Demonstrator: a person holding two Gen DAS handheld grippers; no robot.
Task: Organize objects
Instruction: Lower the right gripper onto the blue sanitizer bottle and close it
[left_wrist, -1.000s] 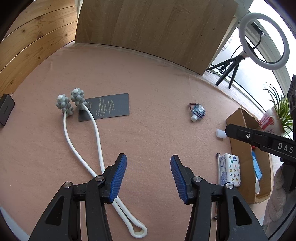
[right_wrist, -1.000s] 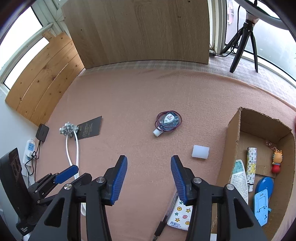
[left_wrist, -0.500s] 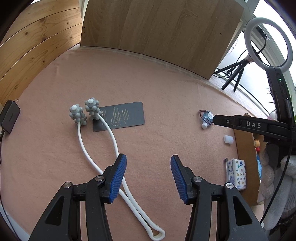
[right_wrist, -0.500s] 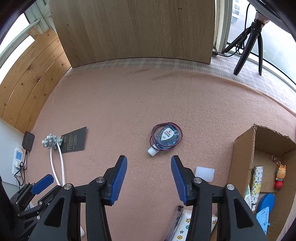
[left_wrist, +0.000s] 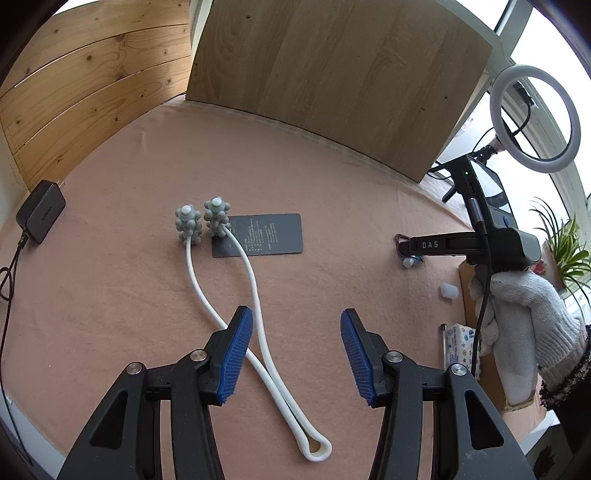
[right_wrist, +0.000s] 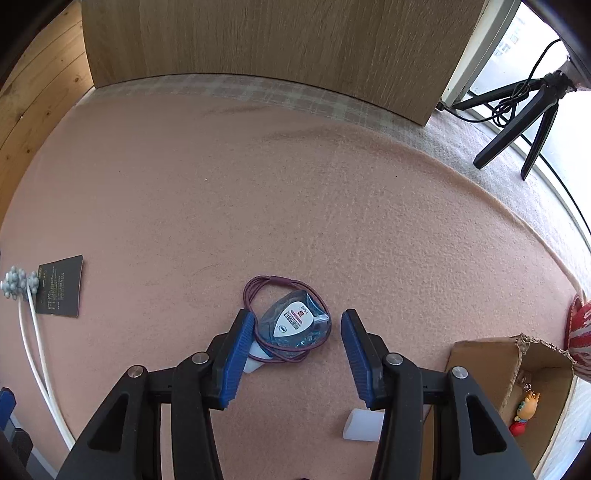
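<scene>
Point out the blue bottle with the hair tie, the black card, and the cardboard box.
blue bottle (right_wrist: 293, 326): right wrist view, its white label.
black card (left_wrist: 264, 240): left wrist view, card's middle.
cardboard box (right_wrist: 484, 363): right wrist view, its outer wall.

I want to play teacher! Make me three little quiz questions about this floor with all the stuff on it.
1. True or false: the right hand-held gripper already squeezes the blue bottle.
2. What lies looped around the bottle? A) hair tie B) sock C) spoon
3. Fill in: the white massager has two knobbly grey ____.

Key: 1 false, pads apart on either side. 2 A, the hair tie. 3 balls.
</scene>
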